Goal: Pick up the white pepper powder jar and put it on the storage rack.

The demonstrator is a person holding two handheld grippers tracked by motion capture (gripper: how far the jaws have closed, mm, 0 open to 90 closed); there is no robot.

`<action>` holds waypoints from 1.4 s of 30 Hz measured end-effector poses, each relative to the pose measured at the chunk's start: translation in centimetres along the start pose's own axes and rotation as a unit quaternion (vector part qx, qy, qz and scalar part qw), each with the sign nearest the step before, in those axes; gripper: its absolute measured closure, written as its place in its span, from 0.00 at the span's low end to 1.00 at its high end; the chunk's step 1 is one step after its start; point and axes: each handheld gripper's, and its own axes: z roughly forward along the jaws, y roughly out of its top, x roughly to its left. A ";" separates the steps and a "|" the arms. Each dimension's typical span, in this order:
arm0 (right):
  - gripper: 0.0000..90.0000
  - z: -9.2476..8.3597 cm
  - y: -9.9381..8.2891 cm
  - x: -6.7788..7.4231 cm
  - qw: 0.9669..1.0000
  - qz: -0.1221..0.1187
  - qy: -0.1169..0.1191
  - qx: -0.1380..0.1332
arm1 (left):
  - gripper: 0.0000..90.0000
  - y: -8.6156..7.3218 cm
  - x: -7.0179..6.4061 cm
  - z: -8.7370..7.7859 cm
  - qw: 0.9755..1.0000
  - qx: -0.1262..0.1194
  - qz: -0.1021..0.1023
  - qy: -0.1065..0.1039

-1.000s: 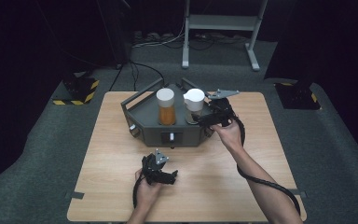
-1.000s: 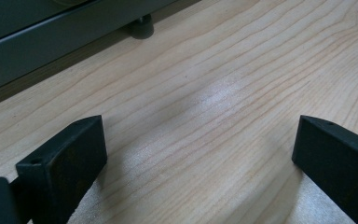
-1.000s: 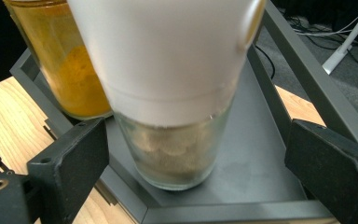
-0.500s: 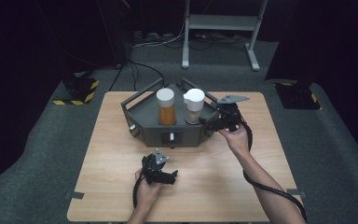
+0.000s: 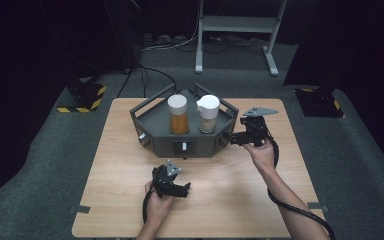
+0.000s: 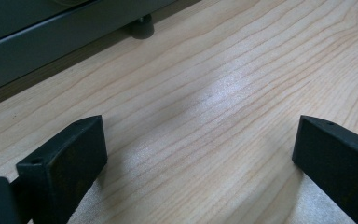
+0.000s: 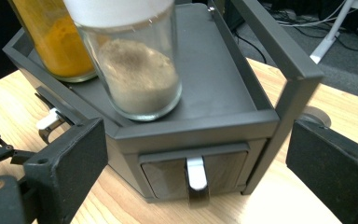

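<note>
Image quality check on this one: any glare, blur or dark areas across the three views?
High view: table lit, surroundings almost black. Left gripper view: pale sheen on the wood, soft shadows under both jaws. Right gripper view: jar of grey powder sharp, near jaws slightly soft.

A light wooden table is carrying a grey hexagonal drawer rack, which is sitting at its far centre.
</note>
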 end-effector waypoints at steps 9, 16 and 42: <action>0.06 -0.2 -1.1 -0.3 1.000 0.012 -0.002 0.001 | 0.03 0.0 0.0 0.0 1.000 0.000 0.000 0.000; 0.06 -0.4 -2.2 -0.4 1.000 0.019 -0.007 0.006 | 0.03 0.0 0.0 0.0 1.000 0.000 0.000 0.000; 0.07 -1.4 -6.1 -0.8 0.998 0.045 -0.026 0.024 | 0.03 0.0 0.0 0.0 1.000 -0.001 0.000 0.000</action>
